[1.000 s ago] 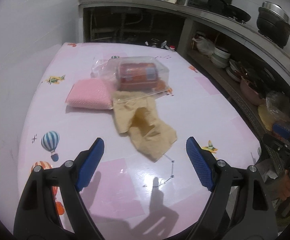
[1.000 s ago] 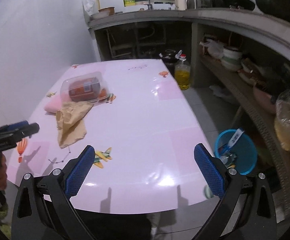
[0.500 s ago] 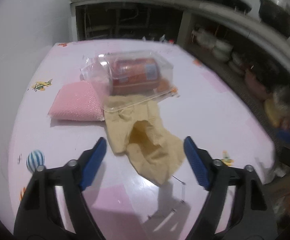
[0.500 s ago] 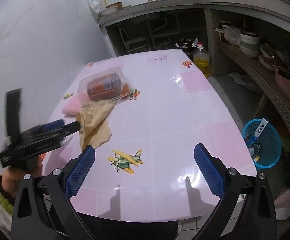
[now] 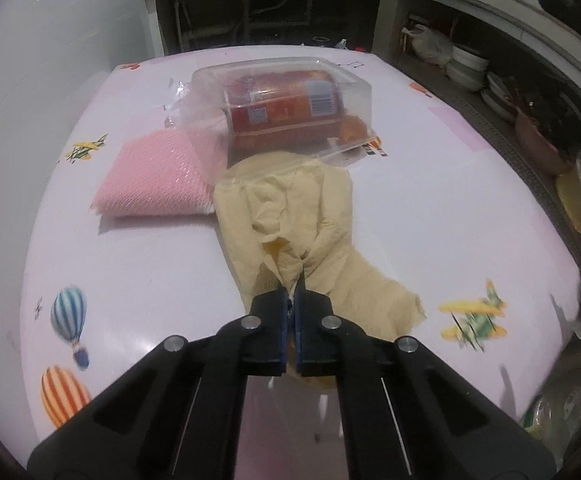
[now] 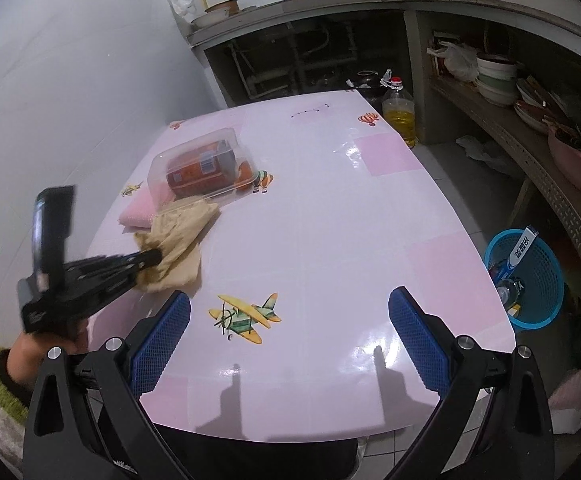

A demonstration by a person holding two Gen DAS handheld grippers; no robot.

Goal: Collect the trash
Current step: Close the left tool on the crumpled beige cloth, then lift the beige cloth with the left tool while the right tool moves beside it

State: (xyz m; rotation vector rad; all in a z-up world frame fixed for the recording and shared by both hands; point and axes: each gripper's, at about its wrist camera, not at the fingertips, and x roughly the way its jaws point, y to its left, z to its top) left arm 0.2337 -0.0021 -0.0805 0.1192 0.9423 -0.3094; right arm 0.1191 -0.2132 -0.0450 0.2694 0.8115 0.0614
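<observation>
Because the left gripper point(image 5: 292, 300) has pinched shut on only a ridge of the crumpled tan paper point(image 5: 310, 220), whose far edge lies under the clear plastic box point(image 5: 286, 108), lifting could tear it or drag that box along; the right gripper point(image 6: 290, 340) hangs wide open, empty.

We see a crumpled tan paper point(image 5: 290, 220) lying on the pink table point(image 5: 430, 208), its far edge touching a clear plastic box point(image 5: 282, 104).
</observation>
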